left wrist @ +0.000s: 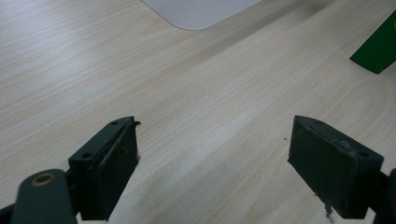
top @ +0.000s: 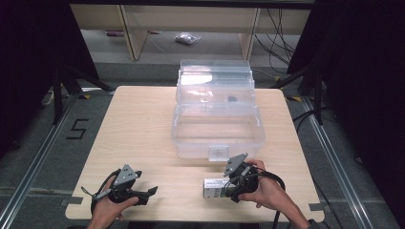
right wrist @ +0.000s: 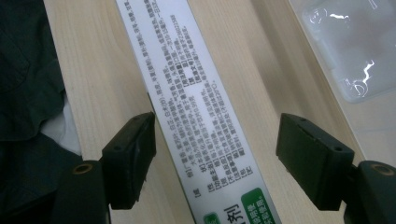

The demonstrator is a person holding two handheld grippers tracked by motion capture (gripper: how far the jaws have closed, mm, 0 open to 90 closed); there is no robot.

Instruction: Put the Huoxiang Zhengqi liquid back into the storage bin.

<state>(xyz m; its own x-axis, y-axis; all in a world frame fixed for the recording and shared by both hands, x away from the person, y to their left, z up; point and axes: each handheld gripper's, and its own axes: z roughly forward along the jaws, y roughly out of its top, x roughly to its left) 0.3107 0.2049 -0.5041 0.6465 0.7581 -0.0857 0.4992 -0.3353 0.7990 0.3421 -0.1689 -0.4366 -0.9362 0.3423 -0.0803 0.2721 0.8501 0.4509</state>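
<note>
we straddle the white carton lengthwise with our right gripper, fingers wide and not yet pressing, ready to lift it toward the clear bin at 12 o'clock across the counter, while our left gripper waits open and empty.

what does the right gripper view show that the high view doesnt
The right gripper view alone gives the rows of small print and green label marks on the white box, lying between the right gripper's open jaws, untouched on the right side.

The high view alone gives the whole clear plastic storage box with its lid raised, and the left gripper.

Both show the white box, the wooden table and a part of the clear storage box.
</note>
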